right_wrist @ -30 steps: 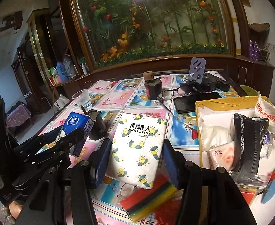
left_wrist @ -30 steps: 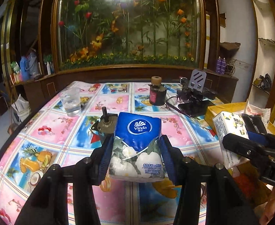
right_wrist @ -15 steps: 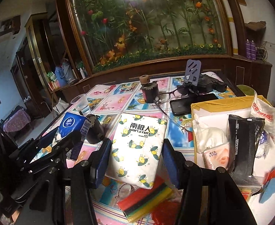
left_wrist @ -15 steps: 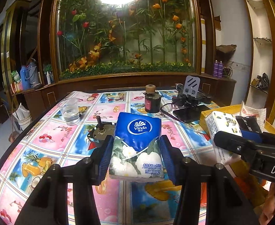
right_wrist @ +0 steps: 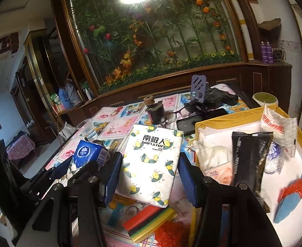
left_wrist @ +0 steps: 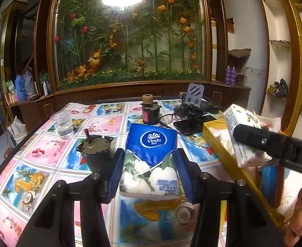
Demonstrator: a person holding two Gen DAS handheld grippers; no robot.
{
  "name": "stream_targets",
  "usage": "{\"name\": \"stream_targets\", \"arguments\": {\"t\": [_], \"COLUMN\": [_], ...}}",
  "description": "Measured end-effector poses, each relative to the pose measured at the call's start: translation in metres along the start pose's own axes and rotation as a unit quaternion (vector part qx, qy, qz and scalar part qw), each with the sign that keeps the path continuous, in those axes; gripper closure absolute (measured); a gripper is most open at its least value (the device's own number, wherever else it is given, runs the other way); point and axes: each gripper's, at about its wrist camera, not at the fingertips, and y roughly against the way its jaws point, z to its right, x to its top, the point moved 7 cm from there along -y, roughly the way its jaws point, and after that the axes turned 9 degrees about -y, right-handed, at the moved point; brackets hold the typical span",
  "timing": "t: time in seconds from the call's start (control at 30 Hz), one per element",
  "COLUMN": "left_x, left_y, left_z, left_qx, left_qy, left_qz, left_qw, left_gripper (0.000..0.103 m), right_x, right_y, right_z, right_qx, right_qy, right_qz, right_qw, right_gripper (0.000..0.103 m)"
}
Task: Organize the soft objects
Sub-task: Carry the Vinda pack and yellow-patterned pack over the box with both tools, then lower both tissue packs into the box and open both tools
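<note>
Gripping a blue Vinda tissue pack (left_wrist: pixel 151 156) between its two blue pads, the left gripper (left_wrist: pixel 149 177) holds it raised above the fruit-patterned tablecloth (left_wrist: pixel 54 150). Just left of the pack, a small metal motor (left_wrist: pixel 96 152) stands close beside the left finger. A clear plastic cup (left_wrist: pixel 63 124) sits farther back toward the table's left edge, with bare cloth around it. The right gripper (right_wrist: pixel 148 177) clasps a white lemon-print tissue pack (right_wrist: pixel 151 164), tilted, beside the near left corner of a yellow-rimmed box (right_wrist: pixel 219 119). Inside the box lie a black sachet (right_wrist: pixel 249 156), a pink pack (right_wrist: pixel 216 175) and white wrappers, crowding its left half; its right floor is mostly bare white. Below the lemon pack, a stack of coloured cloths (right_wrist: pixel 151 220) rests on the table. A phone (right_wrist: pixel 200 119) and glasses (right_wrist: pixel 177 115) lie behind.
</note>
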Motion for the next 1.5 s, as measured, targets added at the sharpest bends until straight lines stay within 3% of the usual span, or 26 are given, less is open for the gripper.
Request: {"name": "stream_targets", "arguments": {"t": [0.5,0.9,1.1,1.23,1.5], "left_x": [0.012,0.016,0.016,0.014,0.005], "left_y": [0.005,0.006,0.009,0.005,0.004], "left_z": [0.065,0.118,0.167,0.196,0.229], "left_qx": [-0.060,-0.122,-0.173,-0.200,-0.235], "left_qy": [-0.006,-0.008,-0.031,-0.045,-0.066], "left_qz": [0.011,0.001,-0.008,-0.026,-0.054], "left_qw": [0.9981,0.9925,0.9844,0.9784,0.9683], "left_gripper": [0.054,0.054,0.054,0.054,0.053], "right_x": [0.021,0.042,0.045,0.039,0.029], "right_y": [0.035,0.077,0.084,0.079,0.067], "right_z": [0.050,0.118,0.156,0.176,0.193], "right_qx": [-0.018,-0.060,-0.107,-0.157,-0.182], "right_qy": [-0.048,-0.100,-0.135,-0.138,-0.148], "right_qz": [0.039,0.079,0.069,0.040,-0.007], "right_qw": [0.998,0.990,0.983,0.977,0.972], "right_gripper": [0.045,0.045,0.045,0.045,0.044]}}
